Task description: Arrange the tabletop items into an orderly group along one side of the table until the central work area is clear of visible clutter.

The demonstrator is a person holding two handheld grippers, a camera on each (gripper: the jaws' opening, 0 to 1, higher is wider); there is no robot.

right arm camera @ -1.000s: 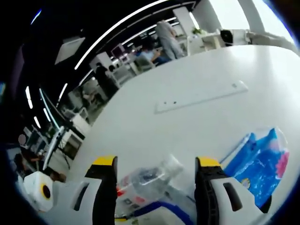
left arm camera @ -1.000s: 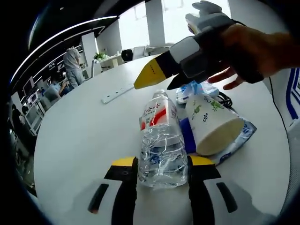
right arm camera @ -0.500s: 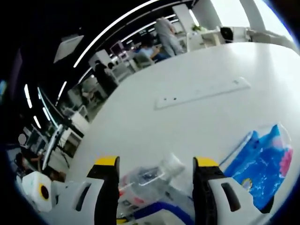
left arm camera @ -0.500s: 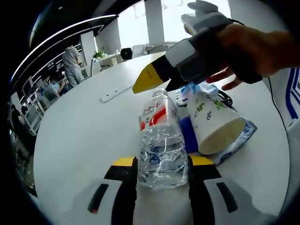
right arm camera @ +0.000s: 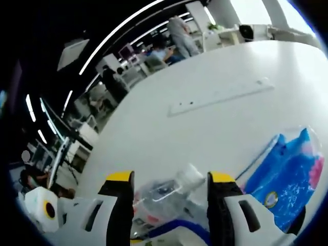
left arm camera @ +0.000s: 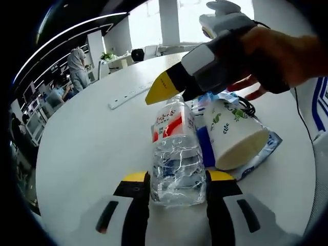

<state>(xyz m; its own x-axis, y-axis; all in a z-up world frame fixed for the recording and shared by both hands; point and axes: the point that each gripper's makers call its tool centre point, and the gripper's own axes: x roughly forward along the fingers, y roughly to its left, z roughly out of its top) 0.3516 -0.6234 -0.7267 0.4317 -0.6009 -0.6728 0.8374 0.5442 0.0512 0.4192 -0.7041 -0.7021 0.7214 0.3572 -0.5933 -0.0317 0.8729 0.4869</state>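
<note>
left hand-held gripper point(left arm camera: 175, 182) clamps water bottle point(left arm camera: 174, 154) beside paper cup point(left arm camera: 233, 134).

clear crinkled plastic bottle point(left arm camera: 176, 154) (glossy), paper cup point(left arm camera: 233, 134)

We see a clear plastic water bottle point(left arm camera: 176, 154) lying on its side on the white table point(left arm camera: 87, 148), its white cap pointing away from us and a red-and-white label around its upper half. Touching the bottle's right side lies a white paper cup point(left arm camera: 231, 134) printed with small green leaves, tipped over with its open mouth facing toward us. Under the cup is a blue plastic packet point(left arm camera: 261, 149), which sticks out past the cup on the side away from the bottle. In the right gripper view the bottle point(right arm camera: 166, 195) lies with its cap toward the blue packet point(right arm camera: 287, 174), the two close together but apart.
</note>
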